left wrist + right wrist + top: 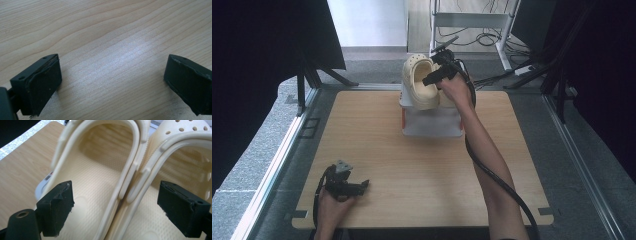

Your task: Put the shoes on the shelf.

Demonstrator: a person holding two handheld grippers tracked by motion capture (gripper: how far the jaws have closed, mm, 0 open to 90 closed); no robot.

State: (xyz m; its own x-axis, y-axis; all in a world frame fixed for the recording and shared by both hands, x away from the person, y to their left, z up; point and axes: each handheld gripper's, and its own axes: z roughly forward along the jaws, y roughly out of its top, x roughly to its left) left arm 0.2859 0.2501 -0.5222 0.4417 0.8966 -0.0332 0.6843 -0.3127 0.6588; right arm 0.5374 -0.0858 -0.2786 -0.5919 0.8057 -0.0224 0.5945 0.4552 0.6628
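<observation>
Two cream clogs sit side by side on a white box at the far middle of the table. The left clog is plain to see from above; the right clog lies mostly under the person's hand there. My right gripper is open and straddles their touching inner walls, one jaw inside each shoe, neither pad pressing. My left gripper rests open on the bare wood at the near left, holding nothing.
The wooden table stands on grey carpet, with metal rails along both sides. A white frame and loose cables lie beyond the far edge. Black curtains hang at left and right.
</observation>
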